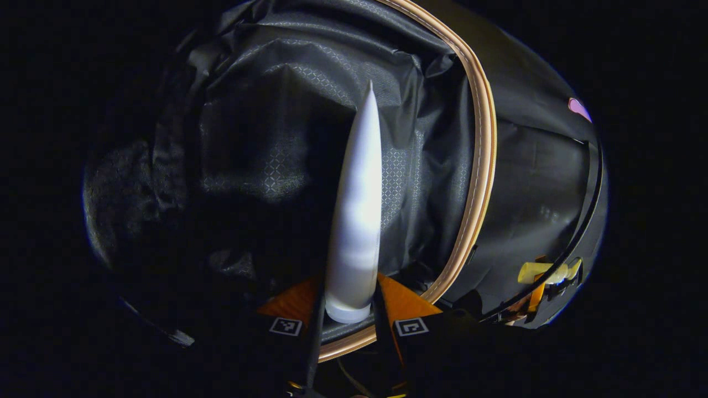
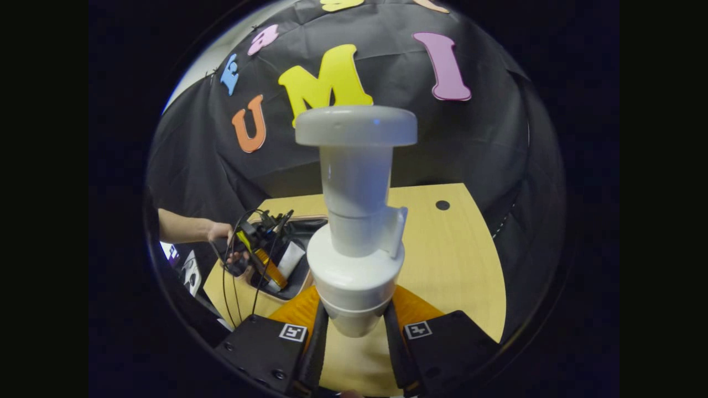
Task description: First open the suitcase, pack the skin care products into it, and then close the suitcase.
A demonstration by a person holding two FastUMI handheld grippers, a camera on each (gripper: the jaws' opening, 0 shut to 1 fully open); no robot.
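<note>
White plastic is sitting right between my left gripper [image 1: 347, 323] fingers: I am clamping a tapered tube [image 1: 357, 210] by its cap end, jaws pressing on both sides, and its long axis is running straight out toward twelve o'clock, flat crimped tail farthest from me. Beyond the tube, I am looking down into the open suitcase [image 1: 481, 166], its black patterned lining lying behind the whole length of the tube and its tan piped rim curving from one o'clock down to five. So the tube is hanging over the cavity, tail first (the drop looks short, though I cannot tell the gap to the lining).

In the right gripper view, my right gripper [image 2: 354, 331] is closing on the base of a white pump bottle [image 2: 357, 221], upright, head at twelve. Past it, at nine o'clock over the wooden table [image 2: 459, 265], the left gripper is working at the suitcase, so the left is plainly nearer.
</note>
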